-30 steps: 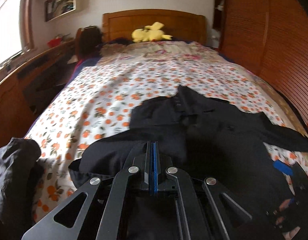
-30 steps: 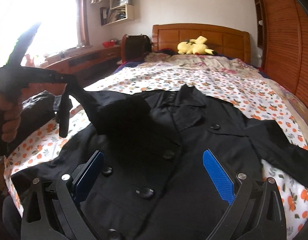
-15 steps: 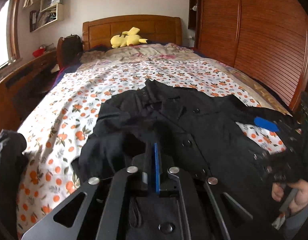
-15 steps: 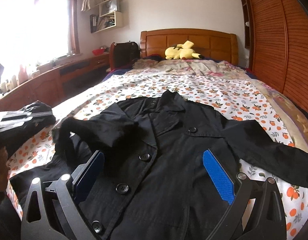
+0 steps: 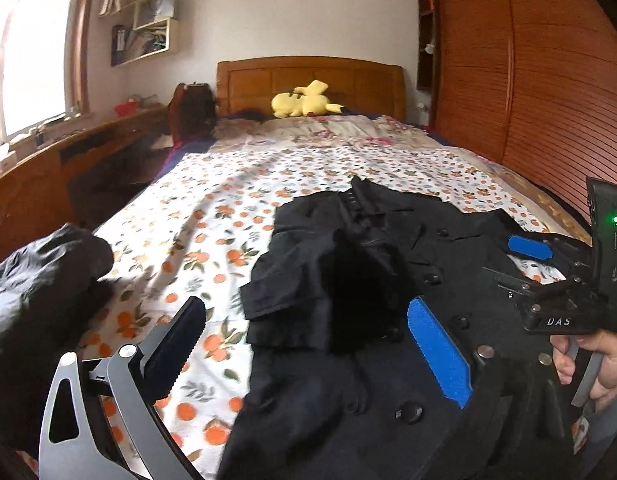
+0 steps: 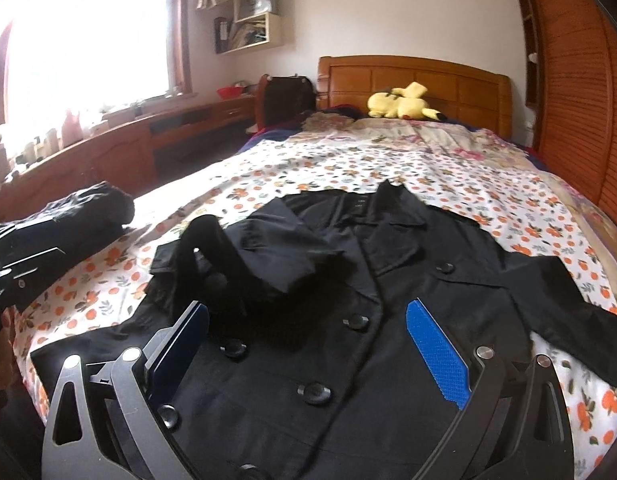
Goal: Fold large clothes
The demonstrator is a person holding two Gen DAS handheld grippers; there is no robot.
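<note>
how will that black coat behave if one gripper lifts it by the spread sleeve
The black coat will probably sag and drape: its folded sleeve already lies in soft creases. The spread sleeve looks limp, so the body would likely trail. Thick cloth and many buttons suggest some weight.

A wooden headboard stands at twelve o'clock against a white wall; bright window at ten, slatted wardrobe, probably, at two.

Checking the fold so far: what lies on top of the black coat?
The coat's own sleeve lies folded across its chest, nothing else. The sleeve hides the coat front beneath it. The other sleeve lies spread on the floral sheet.
</note>
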